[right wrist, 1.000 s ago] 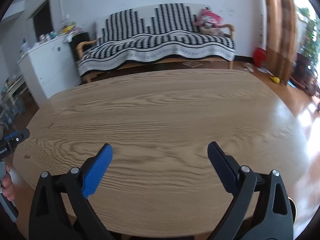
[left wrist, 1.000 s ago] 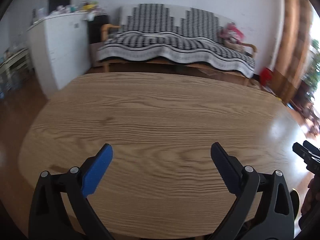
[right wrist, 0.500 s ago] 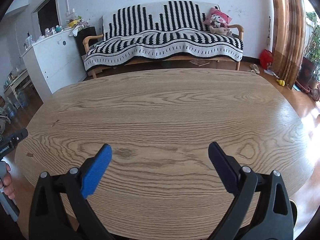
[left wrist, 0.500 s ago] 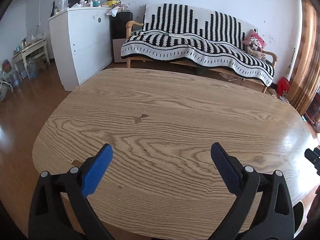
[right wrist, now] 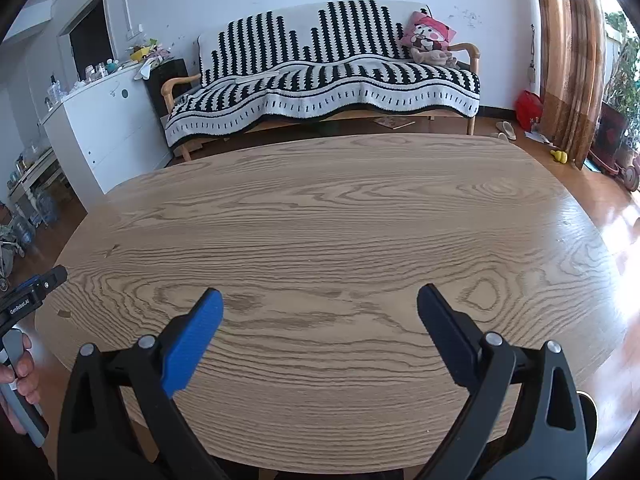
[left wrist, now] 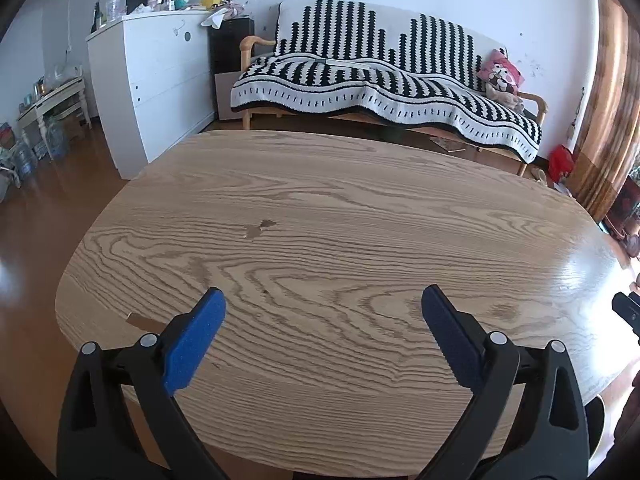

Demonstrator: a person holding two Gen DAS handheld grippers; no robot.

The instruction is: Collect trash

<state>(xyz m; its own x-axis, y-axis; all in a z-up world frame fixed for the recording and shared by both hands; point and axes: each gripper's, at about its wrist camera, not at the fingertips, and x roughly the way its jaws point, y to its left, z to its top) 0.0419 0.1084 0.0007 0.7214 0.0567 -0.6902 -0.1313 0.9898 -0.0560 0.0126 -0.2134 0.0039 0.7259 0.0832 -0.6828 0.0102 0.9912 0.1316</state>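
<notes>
A bare oval wooden table [left wrist: 340, 216] [right wrist: 340, 208] fills both views. No trash shows on it; only a small dark chip mark [left wrist: 262, 227] and a worn spot near its left edge [left wrist: 138, 322]. My left gripper [left wrist: 322, 312] hangs open over the near edge, with nothing between its blue pads. My right gripper [right wrist: 318, 310] is also open and empty over the near edge. The left tool's body [right wrist: 28, 296] and the hand holding it [right wrist: 20, 372] show at the right wrist view's left border. The right tool's tip [left wrist: 626, 310] shows at the left wrist view's right border.
Behind the table stands a wooden sofa with a black-and-white striped cover [left wrist: 384, 84] [right wrist: 320, 76] and a pink plush cushion [right wrist: 430, 36]. A white cabinet [left wrist: 156, 80] stands at the left, curtains [right wrist: 572, 60] at the right. Small items lie on the floor [right wrist: 560, 156].
Both views have risen and steadied, so the table looks smaller and farther below. The left view has swung right from the cabinet side. Both grippers stay open.
</notes>
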